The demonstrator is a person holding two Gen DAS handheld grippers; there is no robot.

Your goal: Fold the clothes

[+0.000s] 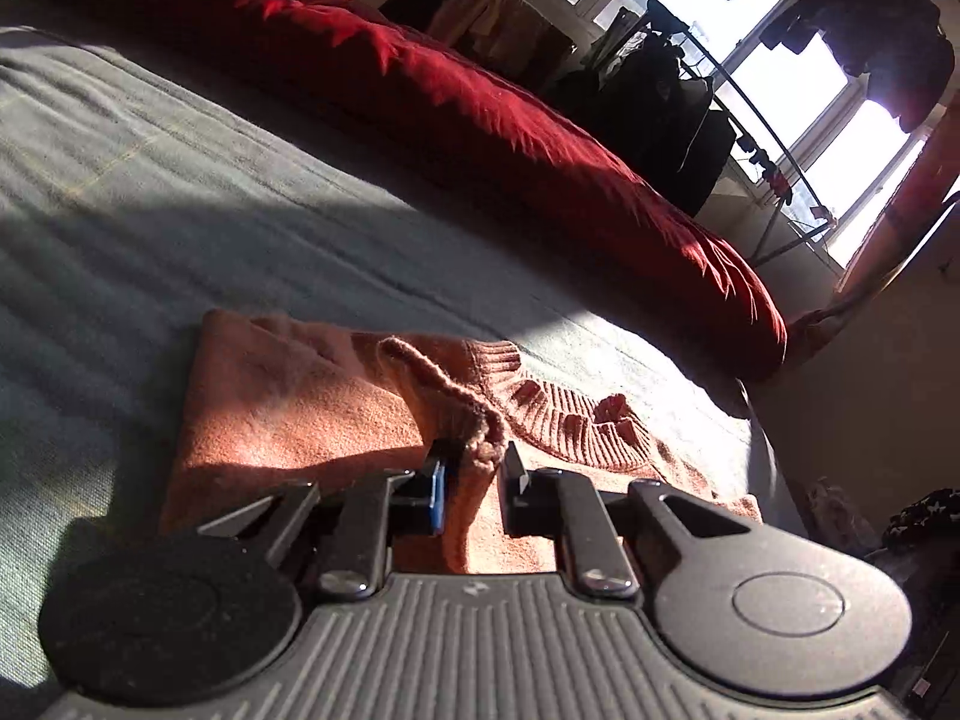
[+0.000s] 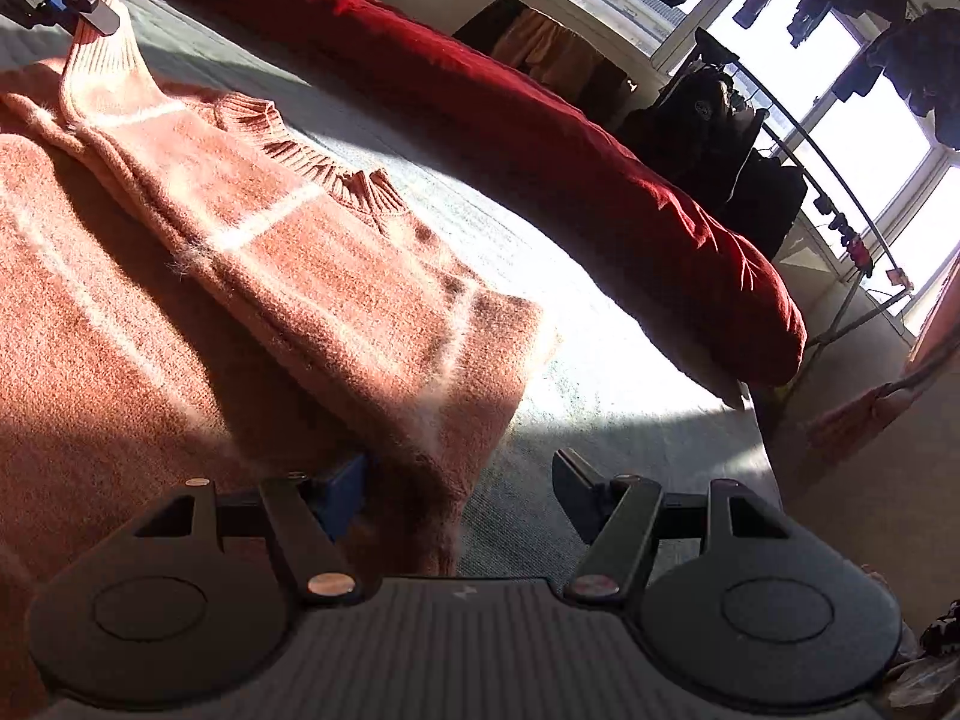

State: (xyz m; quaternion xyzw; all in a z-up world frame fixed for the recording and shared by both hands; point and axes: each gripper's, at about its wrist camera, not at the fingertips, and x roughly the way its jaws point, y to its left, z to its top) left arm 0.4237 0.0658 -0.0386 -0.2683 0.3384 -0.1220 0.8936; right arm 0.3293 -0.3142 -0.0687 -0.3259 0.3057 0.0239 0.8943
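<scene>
The sweater (image 2: 252,276) lies flat on the bed (image 2: 600,360), its cuff (image 1: 480,447) clamped in the left tongs (image 1: 477,480) and raised for folding, while the right tongs (image 2: 459,492) gape astride its near corner, gripping nothing.

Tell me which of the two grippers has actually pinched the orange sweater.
The left gripper: its jaws are shut on a fold of the sweater. The right gripper stands open at the sweater's corner, gripping nothing.

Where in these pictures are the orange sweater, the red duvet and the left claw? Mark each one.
orange sweater (image 2: 336,276), right wrist view, on the folded body below the ribbed collar.
red duvet (image 1: 480,102), left wrist view, on its sunlit top.
left claw (image 1: 477,468), left wrist view, between its fingertips, pinching a sweater edge.
</scene>
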